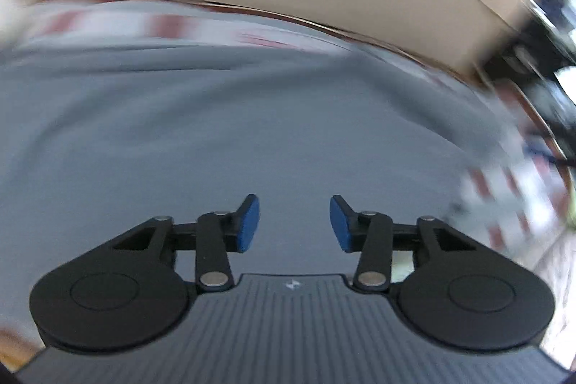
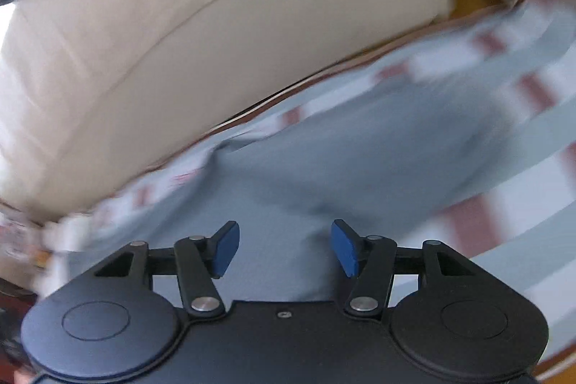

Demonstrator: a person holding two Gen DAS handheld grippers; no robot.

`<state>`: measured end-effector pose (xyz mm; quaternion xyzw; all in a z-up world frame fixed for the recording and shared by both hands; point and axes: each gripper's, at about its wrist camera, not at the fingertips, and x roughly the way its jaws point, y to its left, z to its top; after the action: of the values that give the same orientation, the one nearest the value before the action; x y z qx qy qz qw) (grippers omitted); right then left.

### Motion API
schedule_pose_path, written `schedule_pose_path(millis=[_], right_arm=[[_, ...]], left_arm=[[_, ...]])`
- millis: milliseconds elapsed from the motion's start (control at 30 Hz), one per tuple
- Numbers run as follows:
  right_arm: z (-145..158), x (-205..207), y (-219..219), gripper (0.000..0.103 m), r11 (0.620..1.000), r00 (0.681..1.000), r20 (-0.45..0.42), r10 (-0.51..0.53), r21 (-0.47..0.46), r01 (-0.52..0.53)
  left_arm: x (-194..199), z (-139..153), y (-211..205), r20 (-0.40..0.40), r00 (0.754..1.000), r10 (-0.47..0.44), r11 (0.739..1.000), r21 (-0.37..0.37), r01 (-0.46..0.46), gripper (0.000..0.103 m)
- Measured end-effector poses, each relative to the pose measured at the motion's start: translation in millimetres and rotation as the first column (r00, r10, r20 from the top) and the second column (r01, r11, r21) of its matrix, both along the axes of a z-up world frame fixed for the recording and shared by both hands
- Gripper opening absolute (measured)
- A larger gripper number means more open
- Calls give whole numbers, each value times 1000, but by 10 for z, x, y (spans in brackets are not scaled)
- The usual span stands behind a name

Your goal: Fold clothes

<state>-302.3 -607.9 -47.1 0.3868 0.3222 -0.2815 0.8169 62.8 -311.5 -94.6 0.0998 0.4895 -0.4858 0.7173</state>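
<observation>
A grey garment (image 1: 252,117) is seen spread over a cloth with red and white stripes (image 2: 532,96), which covers the table; both views are blurred, so fine creases cannot be read. The garment appears to lie fairly flat, with one raised ridge near its far edge in the right wrist view. No finished, compact fold is shown, so the task is judged to be under way, with further folds and a final squaring-up left to be done.

The left gripper (image 1: 294,224) is held above the garment with its jaws apart, and nothing is seen between the blue pads (image 1: 248,222). The right gripper (image 2: 286,249) is likewise held over the grey fabric with its jaws parted wider and nothing clasped.

A large beige cushioned piece (image 2: 180,24), probably a sofa, is seen just beyond the far edge of the table. Dark, unclear objects (image 1: 540,60) are glimpsed at the right margin of the left wrist view. Nothing is seen lying on the garment to hinder a grasp.
</observation>
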Motion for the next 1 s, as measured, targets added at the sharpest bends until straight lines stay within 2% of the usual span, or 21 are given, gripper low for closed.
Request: schedule_pose_path(millis=[67,133,200,267,333,433,533,600,633,700,733,767,800,867,933,1000], right_arm=[[181,-92,-196,64,999,999,4,32,22,-33],[338,-145,-398,67,998,999,5,38,50,-38],[447,-49,-569,70,999,999,-26,39,35,-38],[476,83,-702,71,1000,997,-77,10,-12,-11],[463,203,-822,74,999,992,-123,-19,-41,14],[263,238,-1045,74,1000,981,-191,-14,3,15],[13,217,-1224,74,997,980,-196,-45,53,57],[-195,145,-1280,74,989,968,-212,-132,40,143],[-268,-8,-1193,75,972,955,-186,-231,5,235],[-418,-313,-1021,76,910,902,-120,-415,-54,411],[-549,-454,-952,80,885,883,-62,-465,-42,463],[-730,-519,-981,82,880,879,-46,-475,6,475],[-908,-576,-1017,83,874,876,-36,-480,58,482],[-1179,-563,-1215,82,875,900,-61,-431,213,434],[-1354,-604,-1237,82,869,893,7,-450,234,436],[-1490,-601,-1261,83,859,895,-3,-446,279,429]], left_arm=[[-170,15,-390,24,995,-94,995,20,93,43],[-357,76,-692,83,986,-144,990,15,143,43],[-549,141,-972,143,972,-188,982,9,189,44],[-712,141,-1165,202,961,-192,981,21,191,45],[-832,54,-1321,193,961,-198,980,21,197,46],[-969,-118,-1523,152,965,-214,977,34,212,46],[-970,-288,-1691,108,966,-237,972,40,234,46],[-973,-377,-1839,131,957,-258,966,58,252,46],[-976,-421,-1916,146,952,-269,963,69,262,46],[-997,-499,-2067,204,928,-312,949,120,293,46],[-998,-534,-2140,223,914,-339,940,124,318,46],[-998,-569,-2213,241,899,-365,931,128,343,46],[-972,-598,-2283,232,896,-378,926,108,363,46],[-891,-648,-2418,188,899,-395,918,41,395,46],[-865,-697,-2540,185,888,-420,903,-8,429,46],[-872,-756,-2646,177,870,-460,880,-42,474,48]])
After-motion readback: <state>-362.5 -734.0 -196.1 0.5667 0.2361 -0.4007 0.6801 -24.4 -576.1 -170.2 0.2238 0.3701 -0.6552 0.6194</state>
